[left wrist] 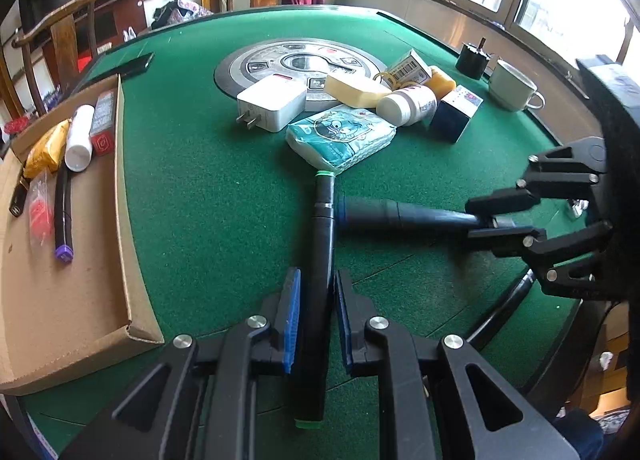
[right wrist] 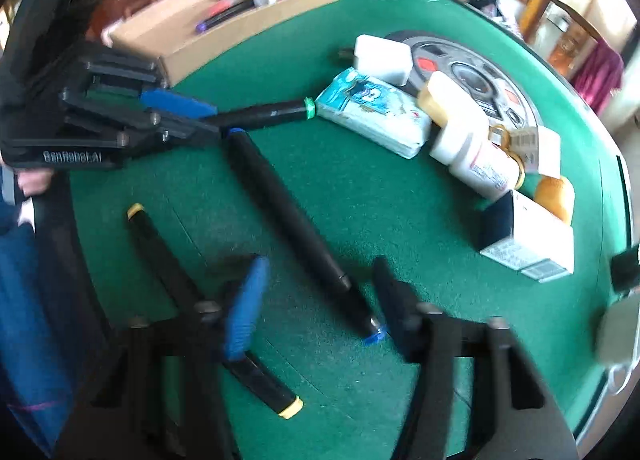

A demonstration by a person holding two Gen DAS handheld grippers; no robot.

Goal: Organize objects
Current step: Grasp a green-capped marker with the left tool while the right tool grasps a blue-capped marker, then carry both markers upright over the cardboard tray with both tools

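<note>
Left tongs [left wrist: 318,276]: blue pads lie against both sides of the green-capped marker [left wrist: 322,244], low on the barrel, so I read them as clamped on it. The right wrist view agrees, with the two fingers converging on the barrel. The marker runs straight away from the tongs, and its far green tip touches the tissue pack [left wrist: 340,136]. The grip sits along the barrel's axis, probably so the marker can be drawn back off the pack and carried lengthwise. Right tongs [right wrist: 320,272]: spread wide, straddling the near end of the blue-capped marker [right wrist: 288,220] without gripping it. That near tip lies just beside the right finger. The far blue end of this marker rests against the green-capped one, the two forming a T, so lifting either could nudge the other. A yellow-capped marker [right wrist: 160,256] lies on the counter [left wrist: 220,200] to the left of the blue one, partly under the left finger of the right tongs. Cardboard box [left wrist: 120,180] at the left edge of the counter already holds a purple-capped marker [left wrist: 64,212], a white tube [left wrist: 80,140], a yellow packet and a red carton lined up lengthwise. Judgement: the box is the sorting place and the loose markers belong beside the purple one. Farther off, at the middle of the counter, an unsorted heap: charger [left wrist: 272,104], pill bottle [left wrist: 408,102], small cartons. A cup [left wrist: 512,86] stands far right, apart from the heap.
</note>
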